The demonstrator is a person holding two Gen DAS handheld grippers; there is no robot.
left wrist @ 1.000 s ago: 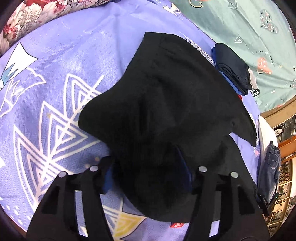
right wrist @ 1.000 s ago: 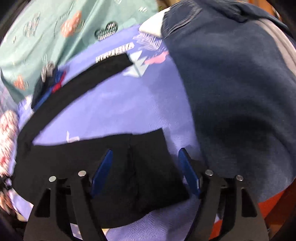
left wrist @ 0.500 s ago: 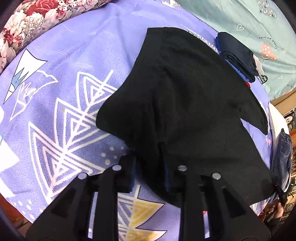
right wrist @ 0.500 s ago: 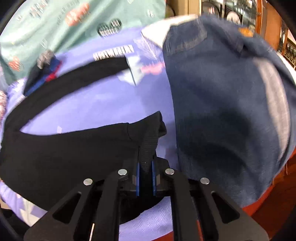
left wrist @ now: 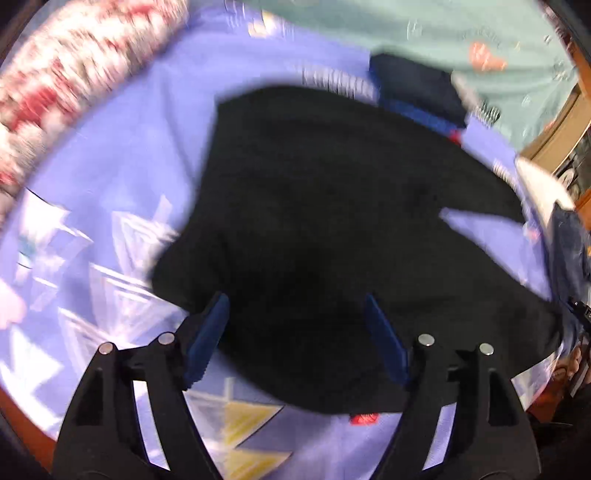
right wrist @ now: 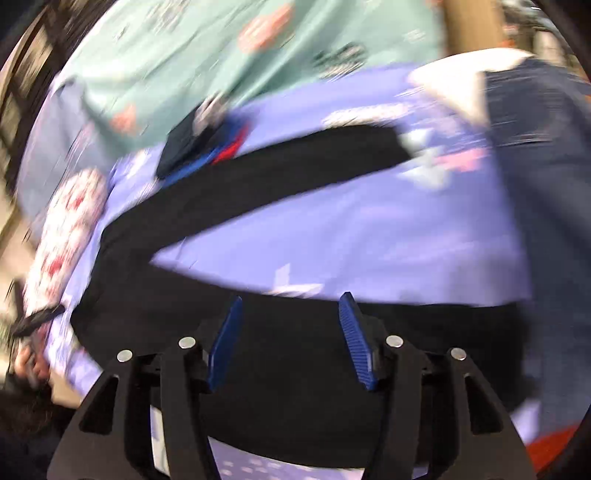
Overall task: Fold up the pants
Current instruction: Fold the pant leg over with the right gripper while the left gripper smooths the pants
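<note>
**Mara:** Left wrist view first: the black pants (left wrist: 332,229) lie spread on the lilac patterned sheet (left wrist: 122,155), waist end nearest the camera, and one leg runs off toward the far right. The left gripper (left wrist: 295,339) hangs over that near end with its jaws opening. The blue pads (left wrist: 207,339) stand clear on either side and pinch no cloth.

**Jun:** And the other side?

**Mara:** In the right wrist view the right gripper (right wrist: 291,339) is over the nearer leg, its jaws opening too, with nothing pressed between the pads (right wrist: 356,339). The two legs still fork apart, and a wedge of sheet shows between them.

**Jun:** So how far along is it?

**Mara:** Barely started, I'd say. The legs are not laid one over the other, and I see no lengthwise or crosswise fold. Both frames are smeared, so small creases could escape me.

**Jun:** What's left?

**Mara:** By my reading, nearly everything: bring one leg onto the other, smooth it, then fold the length down. The folded dark clothes (left wrist: 417,88) by the teal cloth (left wrist: 443,33) and the blue jeans (right wrist: 546,177) at the bed's edge look like separate pieces.
</note>
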